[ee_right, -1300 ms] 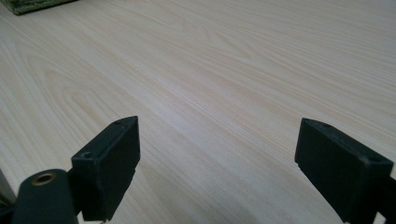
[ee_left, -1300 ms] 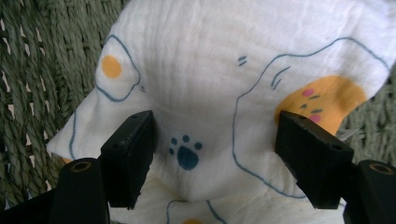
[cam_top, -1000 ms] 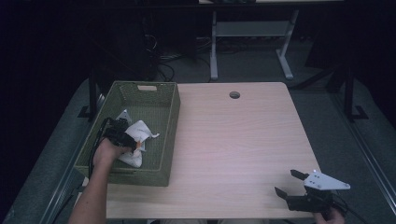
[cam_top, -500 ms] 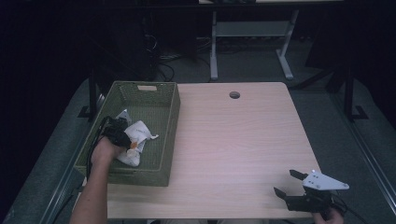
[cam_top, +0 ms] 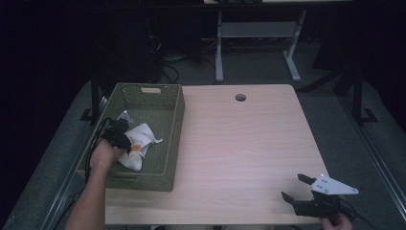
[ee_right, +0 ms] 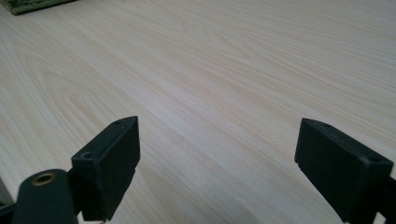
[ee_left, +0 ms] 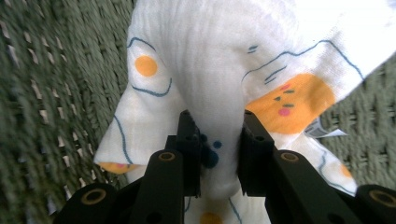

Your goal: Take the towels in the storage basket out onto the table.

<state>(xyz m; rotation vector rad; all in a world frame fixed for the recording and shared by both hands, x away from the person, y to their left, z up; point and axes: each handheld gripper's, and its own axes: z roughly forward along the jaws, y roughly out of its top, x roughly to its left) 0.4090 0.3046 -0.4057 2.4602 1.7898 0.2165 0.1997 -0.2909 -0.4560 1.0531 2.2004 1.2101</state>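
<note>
A white cloth (cam_top: pixel 142 136) printed with orange spots and blue lines lies crumpled in the near left part of a green woven basket (cam_top: pixel 176 125). My left gripper (cam_top: pixel 127 143) reaches into the basket from the near side. Its jaws have just been closing and now pinch a raised fold of the cloth (ee_left: pixel 210 56) between them, as the left gripper (ee_left: pixel 217 125) view shows close up. My right gripper (cam_top: pixel 293 187) rests near the table's front right corner. Its jaws stand wide apart over bare wood, and the right gripper (ee_right: pixel 219 130) holds nothing.
The basket stands on the left side of a light wooden table (cam_top: pixel 239 143). A round cable hole (cam_top: pixel 240 97) sits near the table's far edge. Behind the table, on the dark floor, are a white desk frame (cam_top: pixel 219 57) and cables.
The left hand has shifted slightly inside the basket and its jaws have closed on the cloth. The right gripper has stayed where it was.
</note>
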